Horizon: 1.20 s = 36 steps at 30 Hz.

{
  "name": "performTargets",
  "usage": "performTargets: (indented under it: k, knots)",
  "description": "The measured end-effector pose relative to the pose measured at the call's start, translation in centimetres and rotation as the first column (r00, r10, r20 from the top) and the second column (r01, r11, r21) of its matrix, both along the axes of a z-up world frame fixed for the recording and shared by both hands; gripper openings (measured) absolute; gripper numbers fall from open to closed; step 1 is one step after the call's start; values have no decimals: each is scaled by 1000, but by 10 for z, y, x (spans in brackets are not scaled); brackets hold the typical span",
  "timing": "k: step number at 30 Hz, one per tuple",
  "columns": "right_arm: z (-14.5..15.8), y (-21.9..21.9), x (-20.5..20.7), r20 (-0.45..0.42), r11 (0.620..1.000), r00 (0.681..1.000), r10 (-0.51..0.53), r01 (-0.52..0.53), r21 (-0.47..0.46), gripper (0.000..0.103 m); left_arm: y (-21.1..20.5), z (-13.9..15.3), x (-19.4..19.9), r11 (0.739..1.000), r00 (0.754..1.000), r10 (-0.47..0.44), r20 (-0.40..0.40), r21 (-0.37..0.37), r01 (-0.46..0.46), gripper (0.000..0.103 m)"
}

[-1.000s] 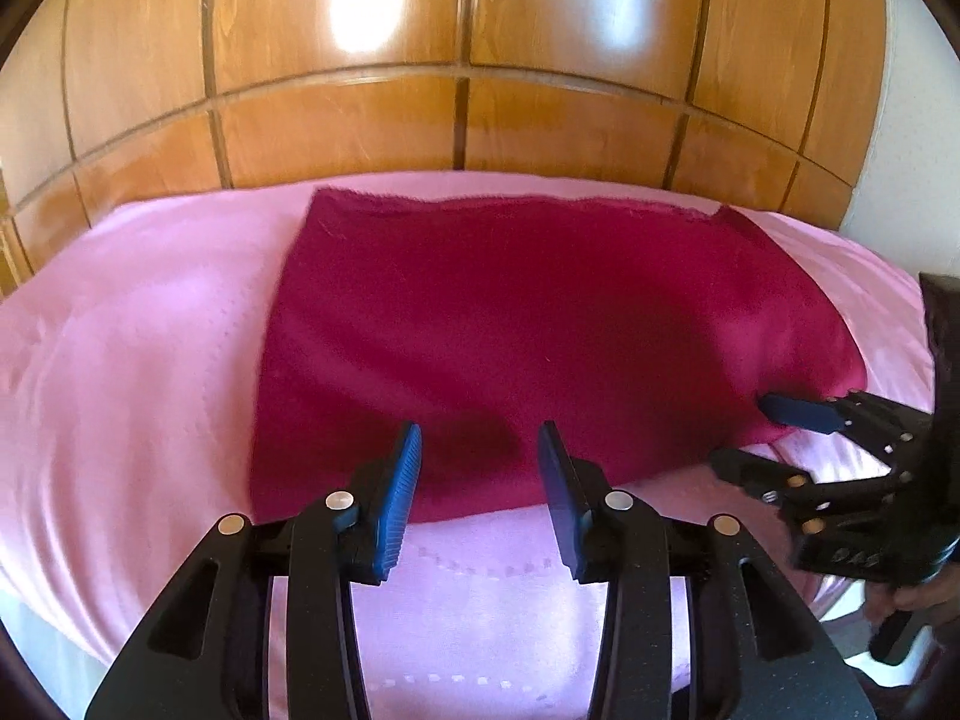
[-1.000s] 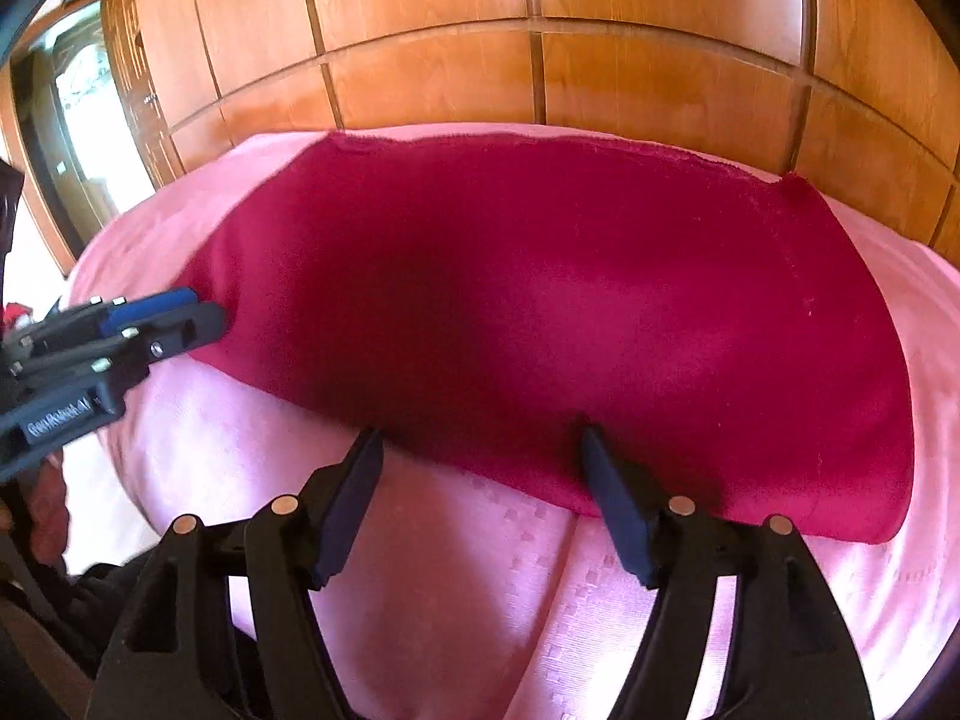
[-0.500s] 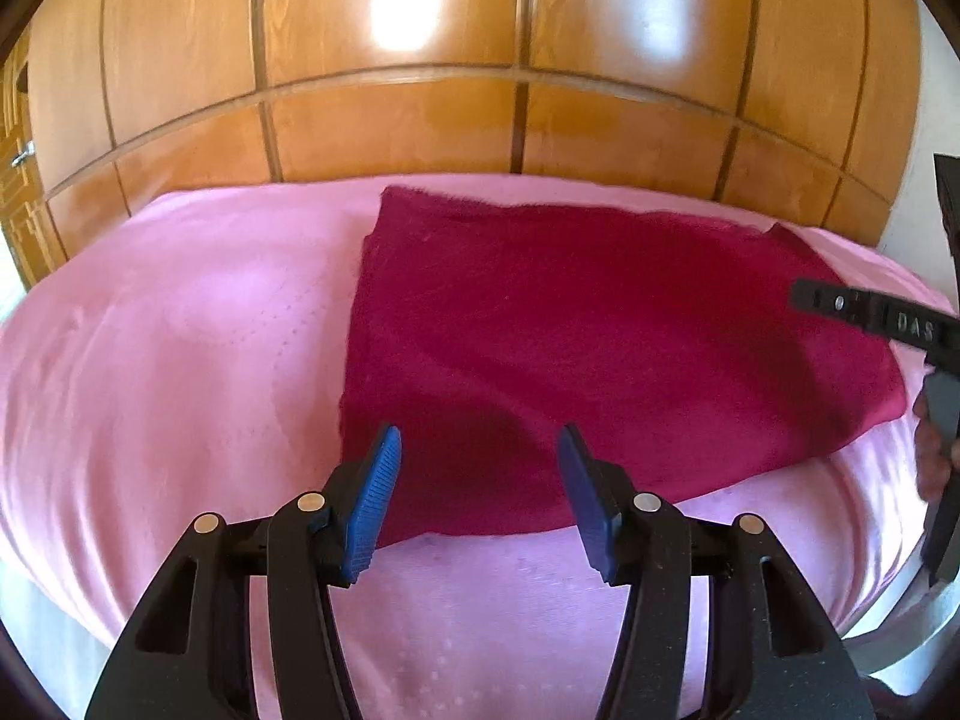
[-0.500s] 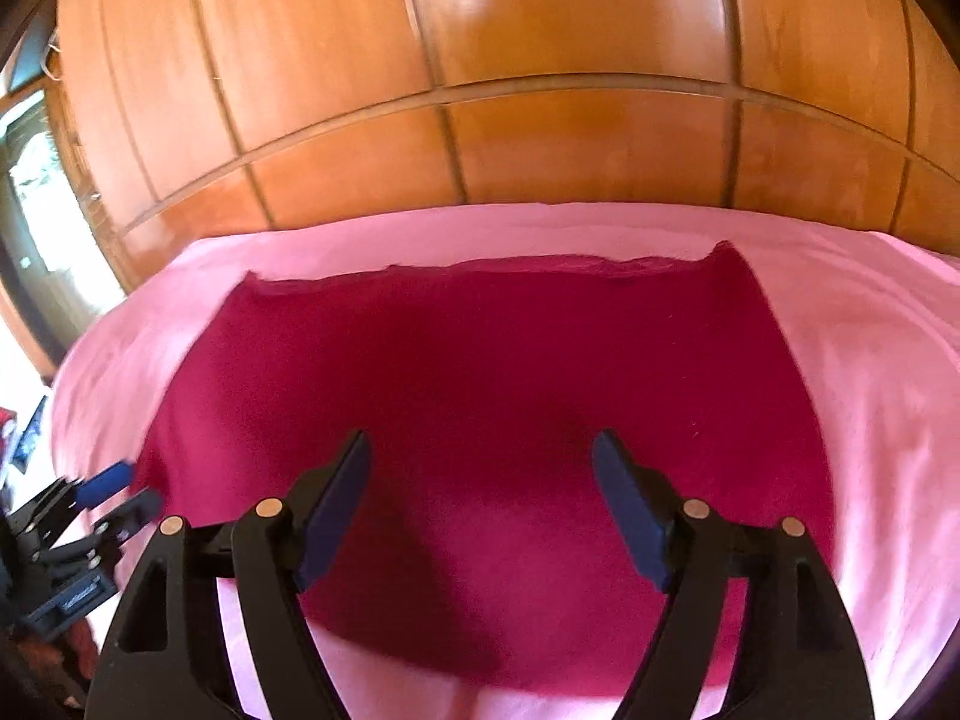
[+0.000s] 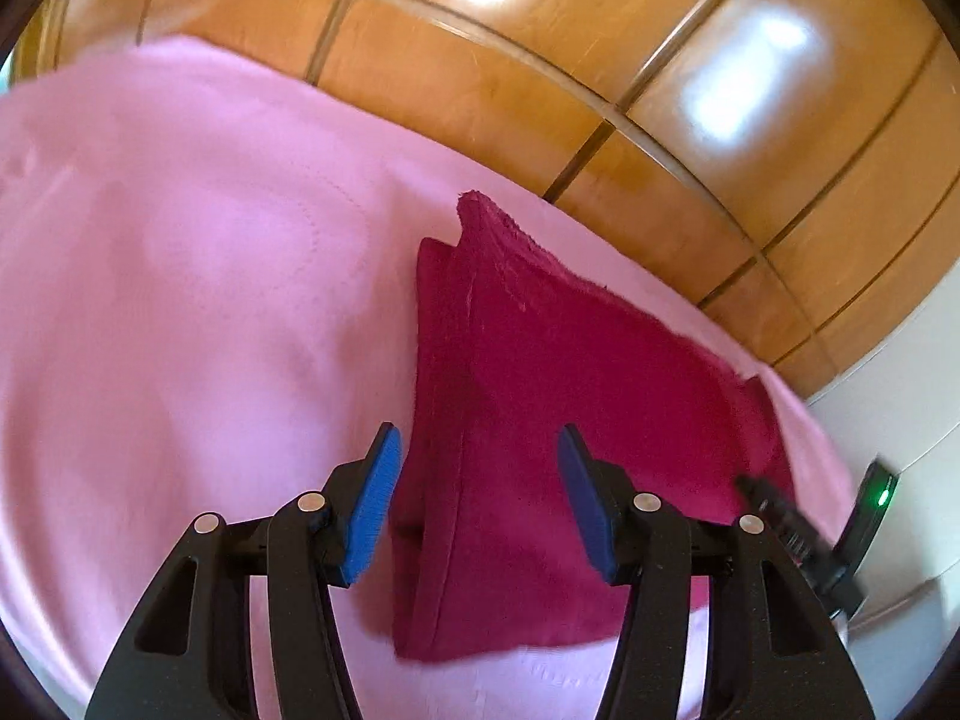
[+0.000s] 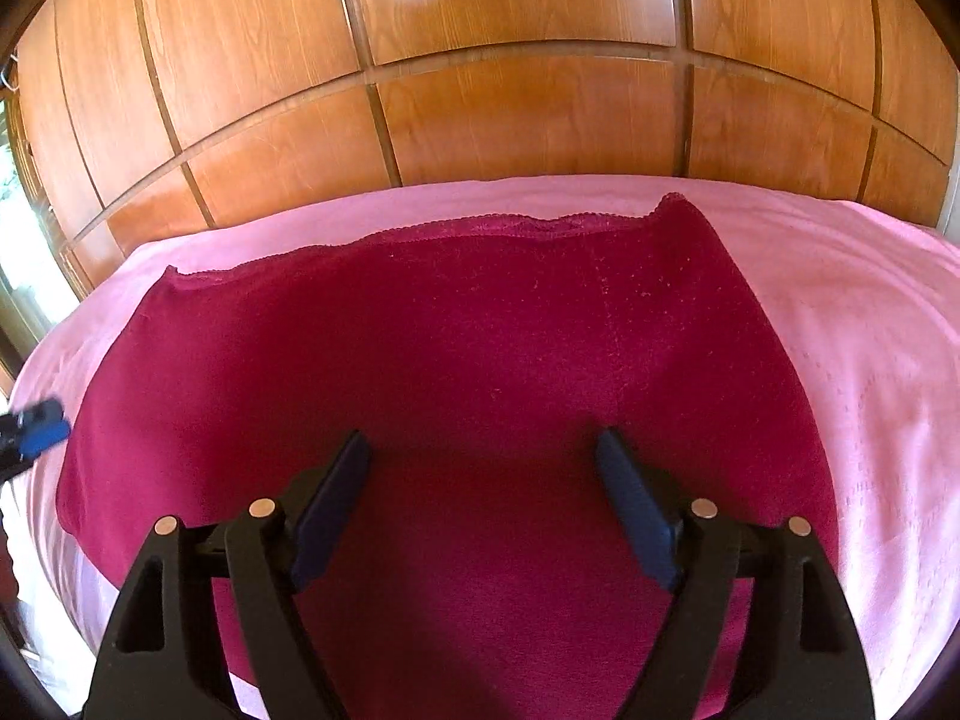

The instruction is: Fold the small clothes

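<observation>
In the left wrist view, the left gripper had swung toward the left side of the crimson cloth within the last second, tilting as it went, so that its wide, empty jaws now framed the cloth's doubled left edge, where a half-second earlier they had faced the near hem head-on. The cloth lay flat on the pink bedsheet before the wooden panelling, and the layered edge suggested at least one fold was already in (how many layers, the blur made hard to tell). The right gripper showed only as a dark smear at the cloth's right margin. In the right wrist view, the right gripper had advanced from the near hem to hover over the cloth's middle, jaws spread wide and holding nothing; the left gripper sat at the far left edge. Both moves probably meant the next fold, likely crosswise, was being lined up, with no grasp yet made.
</observation>
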State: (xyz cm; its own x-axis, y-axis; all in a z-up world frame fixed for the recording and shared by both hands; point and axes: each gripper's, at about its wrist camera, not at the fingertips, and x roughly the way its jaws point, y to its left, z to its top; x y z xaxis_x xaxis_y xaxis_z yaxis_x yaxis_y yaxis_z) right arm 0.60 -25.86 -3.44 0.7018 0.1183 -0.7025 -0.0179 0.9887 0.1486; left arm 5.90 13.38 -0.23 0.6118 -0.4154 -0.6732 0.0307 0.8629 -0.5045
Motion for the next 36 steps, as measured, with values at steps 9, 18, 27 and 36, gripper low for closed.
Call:
performTargets:
  k: [9, 18, 27, 36]
  knots:
    - [-3, 2, -2, 23, 1000, 1000, -1, 1, -1, 80, -9, -26, 40, 996, 998, 44, -49, 74, -41, 8]
    - [-4, 1, -2, 33, 1000, 999, 5, -5, -1, 81, -27, -10, 14, 970, 993, 116, 24, 213, -118, 12]
    - [25, -19, 6, 43, 997, 999, 13, -16, 73, 84, -73, 17, -27, 914, 990, 33, 137, 396, -86, 55]
    - [5, -83, 45, -75, 983, 993, -95, 106, 150, 81, -112, 27, -49, 872, 978, -78, 193, 488, -27, 55]
